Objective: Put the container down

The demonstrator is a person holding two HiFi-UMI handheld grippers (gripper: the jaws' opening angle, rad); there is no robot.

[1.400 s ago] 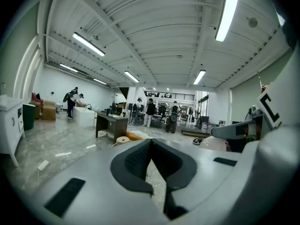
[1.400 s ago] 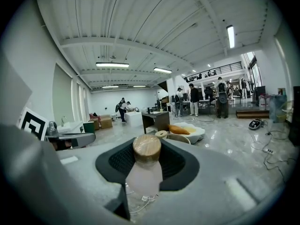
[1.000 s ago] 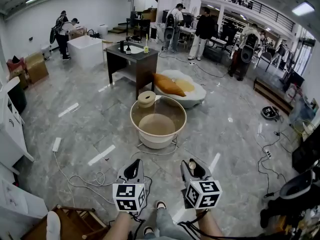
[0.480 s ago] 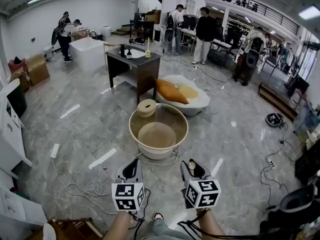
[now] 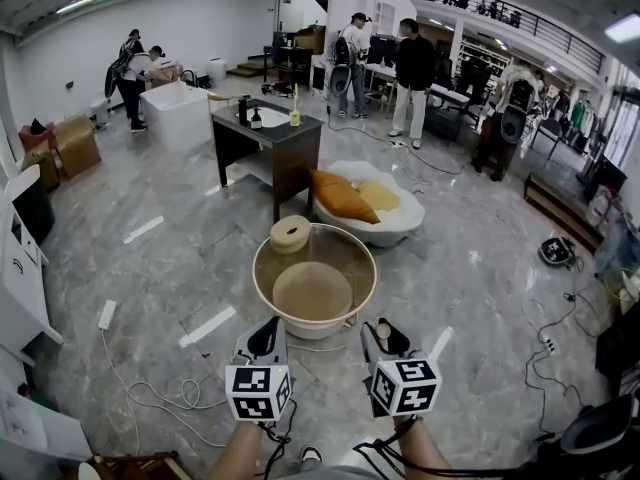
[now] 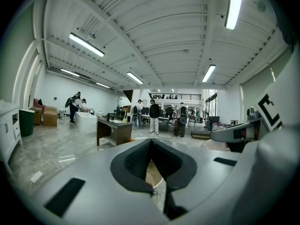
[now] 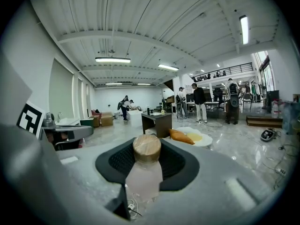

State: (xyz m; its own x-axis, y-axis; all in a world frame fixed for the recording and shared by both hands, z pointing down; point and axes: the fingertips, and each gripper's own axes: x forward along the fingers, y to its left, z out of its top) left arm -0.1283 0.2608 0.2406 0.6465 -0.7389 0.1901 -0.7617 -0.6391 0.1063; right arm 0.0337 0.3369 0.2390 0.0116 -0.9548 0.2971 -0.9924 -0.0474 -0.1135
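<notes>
Closer to tub (image 5: 310, 323) now; right gripper (image 5: 385, 336) grasping container (image 7: 146, 165), left gripper (image 5: 266, 336) clenched empty. Keep upright, set down gently beside tub.

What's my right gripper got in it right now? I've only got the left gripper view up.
Observer: The right gripper is shut on a pale pink bottle with a wooden lid.
Operator: Okay, and what's straight ahead of me, low down?
Observer: A round basin stands there, with a tan ring-shaped thing at its far left rim.
</notes>
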